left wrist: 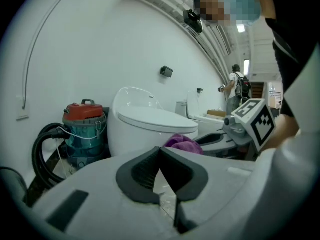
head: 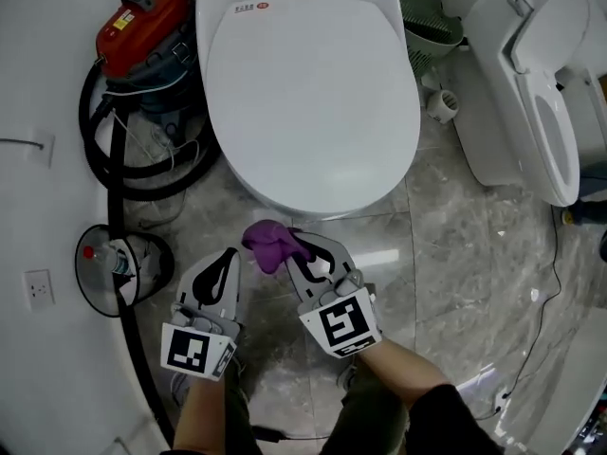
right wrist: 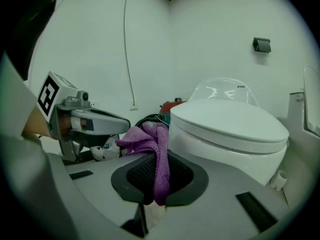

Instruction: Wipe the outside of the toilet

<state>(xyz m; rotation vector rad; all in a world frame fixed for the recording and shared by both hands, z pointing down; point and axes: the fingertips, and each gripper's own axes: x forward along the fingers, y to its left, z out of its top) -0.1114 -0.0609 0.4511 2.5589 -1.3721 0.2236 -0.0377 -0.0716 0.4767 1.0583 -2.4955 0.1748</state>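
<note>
Grey marble floor [head: 455, 226] and white walls make a small washroom; the white toilet [head: 313, 102] stands against the back wall with its lid closed; to its left a red vacuum cleaner [head: 142, 31] sits with its black hose [head: 95, 131] looped on the floor; to the right, well apart, is a second toilet [head: 531, 93] with its seat open.

The person stands in front of the toilet and holds both tools low over the floor, side by side; the right gripper [head: 302, 249] pinches a purple cloth [head: 270, 245], and the cloth bunches out past the jaw tips toward the bowl; in the right gripper view the cloth [right wrist: 150, 136] hangs down between the two dark pads, which press on it from both sides; the toilet [right wrist: 225, 129] fills the right part of that view, with the cloth near its front curve; in the head view the cloth is just before the front of the bowl and does not touch it.

The left gripper [head: 228, 259] is just beside the right one, on the side of the vacuum cleaner; in its own view the left gripper [left wrist: 160, 151] has its jaws pressed together at the tips with nothing between them; beyond them I see the toilet [left wrist: 150, 126], the cloth [left wrist: 182, 143] and the marker cube of the right gripper [left wrist: 220, 139].
</note>
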